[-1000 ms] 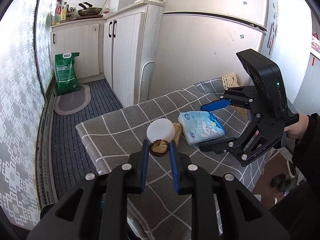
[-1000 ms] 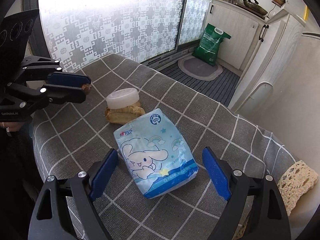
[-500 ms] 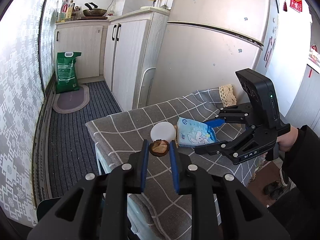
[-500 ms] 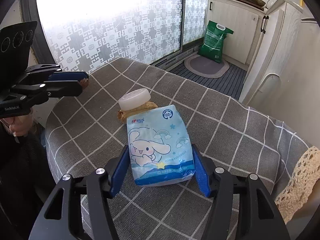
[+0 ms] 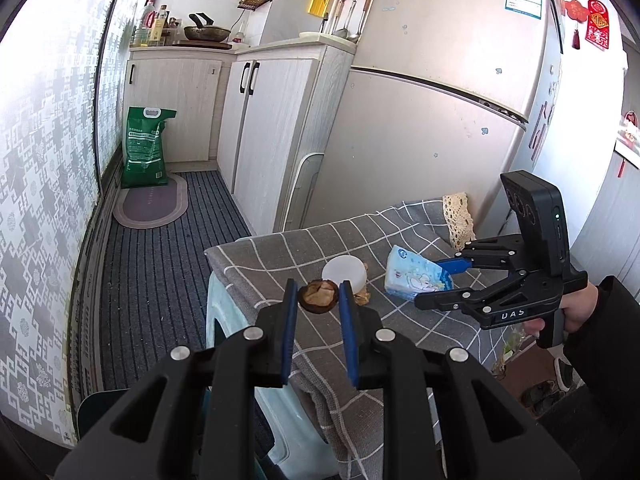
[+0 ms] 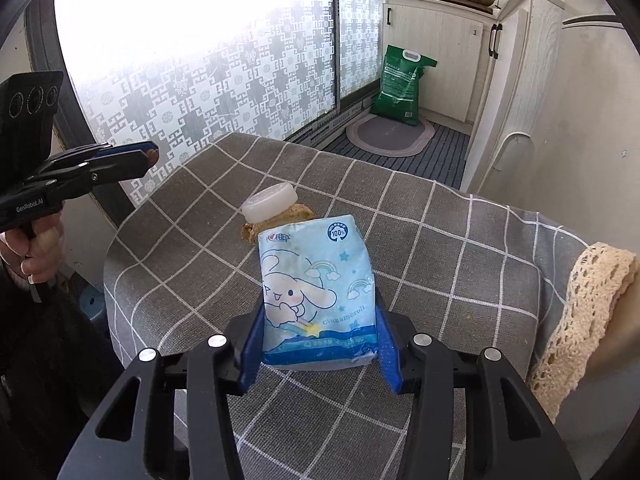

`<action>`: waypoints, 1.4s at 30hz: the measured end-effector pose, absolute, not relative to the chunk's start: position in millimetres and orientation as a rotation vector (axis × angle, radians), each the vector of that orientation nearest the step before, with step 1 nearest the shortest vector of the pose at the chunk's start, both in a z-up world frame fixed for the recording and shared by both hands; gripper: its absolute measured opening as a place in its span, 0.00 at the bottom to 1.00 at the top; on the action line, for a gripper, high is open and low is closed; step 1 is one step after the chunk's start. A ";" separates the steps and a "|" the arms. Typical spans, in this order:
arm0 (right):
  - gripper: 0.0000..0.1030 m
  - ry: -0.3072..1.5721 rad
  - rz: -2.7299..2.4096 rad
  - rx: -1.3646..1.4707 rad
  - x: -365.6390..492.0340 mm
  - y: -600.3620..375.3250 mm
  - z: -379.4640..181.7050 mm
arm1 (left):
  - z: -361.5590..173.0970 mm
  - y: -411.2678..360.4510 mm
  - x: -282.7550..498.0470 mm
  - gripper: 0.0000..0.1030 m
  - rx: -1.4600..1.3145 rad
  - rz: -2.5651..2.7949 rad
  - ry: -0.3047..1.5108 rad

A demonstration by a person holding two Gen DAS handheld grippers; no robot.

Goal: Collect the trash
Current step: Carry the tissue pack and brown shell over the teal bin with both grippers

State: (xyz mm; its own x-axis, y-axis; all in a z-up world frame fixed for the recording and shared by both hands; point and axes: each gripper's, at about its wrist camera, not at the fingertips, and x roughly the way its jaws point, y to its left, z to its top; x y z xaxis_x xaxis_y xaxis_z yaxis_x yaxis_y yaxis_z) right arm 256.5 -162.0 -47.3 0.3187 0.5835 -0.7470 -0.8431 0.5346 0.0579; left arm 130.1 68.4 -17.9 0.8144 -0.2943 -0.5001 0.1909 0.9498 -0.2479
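Closing on the blue tissue pack (image 6: 318, 294), the right gripper (image 6: 316, 350) has both blue fingers (image 6: 251, 354) pressed against the pack's sides, lifted off the checked tabletop (image 6: 440, 240). Left gripper (image 5: 318, 300): fingers clamped on a brown nutshell-like scrap (image 5: 319, 297), seen clearly only from the left wrist. Right wrist alone shows the white lid (image 6: 270, 202) resting on a tan crust, behind the pack.
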 end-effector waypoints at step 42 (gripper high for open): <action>0.48 0.804 1.095 -0.357 159.2 13.0 -31.3 | -113.0 178.1 82.2 0.22 -0.299 0.041 0.780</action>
State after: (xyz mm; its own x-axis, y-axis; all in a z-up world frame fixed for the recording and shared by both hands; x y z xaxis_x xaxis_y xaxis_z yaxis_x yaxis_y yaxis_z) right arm 159.2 13.0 -31.3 0.2192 0.6477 -0.7297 -0.8903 0.4388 0.1220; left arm 82.2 178.1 -113.0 0.7124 -0.0738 -0.6979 -0.1465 0.9569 -0.2507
